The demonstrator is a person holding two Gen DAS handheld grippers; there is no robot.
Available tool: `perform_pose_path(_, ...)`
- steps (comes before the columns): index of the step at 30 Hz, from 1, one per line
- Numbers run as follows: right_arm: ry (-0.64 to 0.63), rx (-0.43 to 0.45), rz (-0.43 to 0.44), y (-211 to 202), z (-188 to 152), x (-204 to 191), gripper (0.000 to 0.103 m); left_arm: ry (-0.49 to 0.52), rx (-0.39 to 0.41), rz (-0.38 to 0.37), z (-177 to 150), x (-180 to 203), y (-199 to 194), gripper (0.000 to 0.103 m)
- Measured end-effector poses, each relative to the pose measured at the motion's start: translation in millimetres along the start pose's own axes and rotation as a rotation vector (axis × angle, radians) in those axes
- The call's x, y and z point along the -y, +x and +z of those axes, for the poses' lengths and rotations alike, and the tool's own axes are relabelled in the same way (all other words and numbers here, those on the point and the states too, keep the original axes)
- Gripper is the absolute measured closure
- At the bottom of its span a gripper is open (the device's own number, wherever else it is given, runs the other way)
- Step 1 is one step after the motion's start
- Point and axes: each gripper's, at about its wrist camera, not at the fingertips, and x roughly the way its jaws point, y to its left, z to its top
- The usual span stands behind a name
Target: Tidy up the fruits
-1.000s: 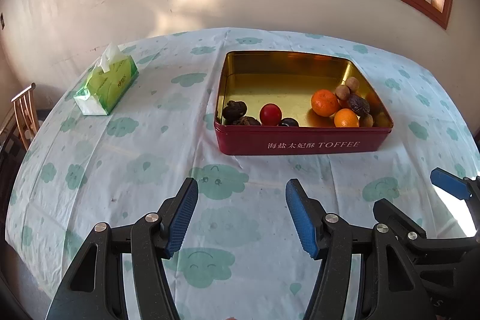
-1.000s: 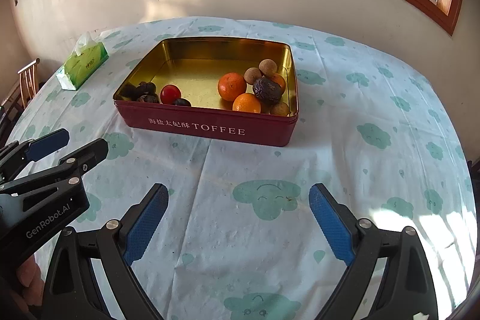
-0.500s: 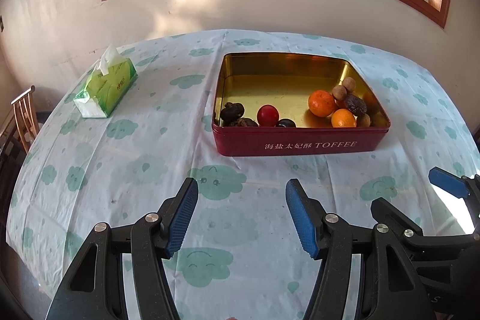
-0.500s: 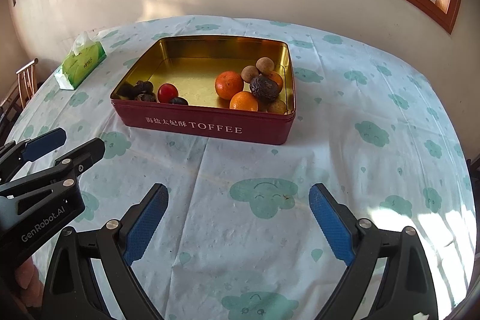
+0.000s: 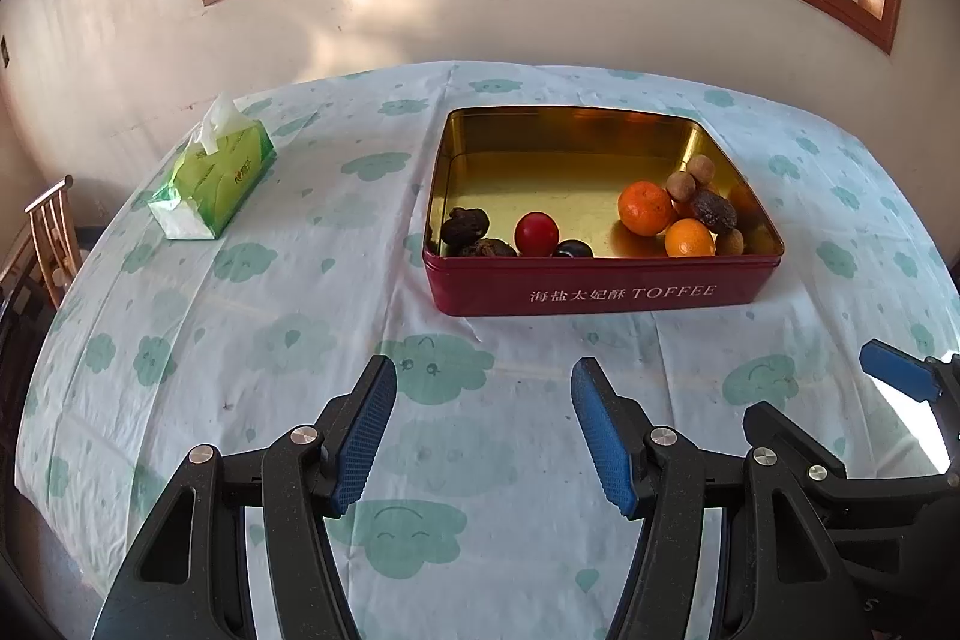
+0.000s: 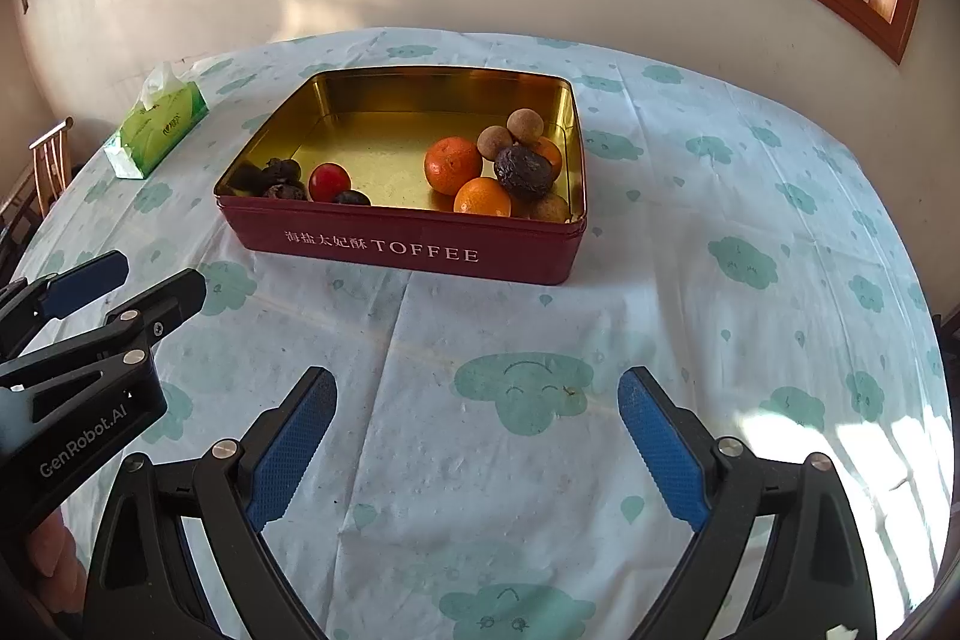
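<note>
At the far left a wooden chair (image 5: 51,226) stands off the table's edge; on the table (image 5: 252,316), under a pale cloth printed with green clouds, a green tissue pack (image 5: 216,181) lies near the back left, well apart from everything else; nearer the front, the left gripper (image 5: 483,430) hangs above the bare cloth with its blue pads apart and nothing between them; past it, toward the wall, sits the red tin (image 5: 600,289) with TOFFEE lettered on its front side and a gold inside; the fruit all lies in the tin, in two clusters along the near wall; in the left corner are wrinkled dark fruits (image 5: 465,227), then a red fruit (image 5: 536,233) just beside them, then a small dark one (image 5: 573,250) touching the red one's right side; a stretch of bare gold floor follows; in the right corner a big orange (image 5: 645,208) and a smaller orange (image 5: 690,238) lie close together, with a wrinkled dark fruit (image 6: 523,171) beside them, two brown round ones (image 6: 510,133) behind, another orange (image 6: 549,154) half hidden at the right wall, and a pale brown one (image 6: 549,208) down in the front corner; to the right of the left gripper, the right gripper (image 6: 477,430) hangs over the cloth in front of the tin, its pads spread wider and empty; on the far right sunlight patches the cloth (image 6: 840,436).
</note>
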Motion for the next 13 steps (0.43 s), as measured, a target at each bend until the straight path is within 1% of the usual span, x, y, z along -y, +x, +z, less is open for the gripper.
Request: perform_pose_path(13, 0.007, -0.007, -0.001, 3.5, -3.5, -0.1, 0.009, 0.002, 0.002, -0.018, -0.3, 2.1, 4.3, 0.041)
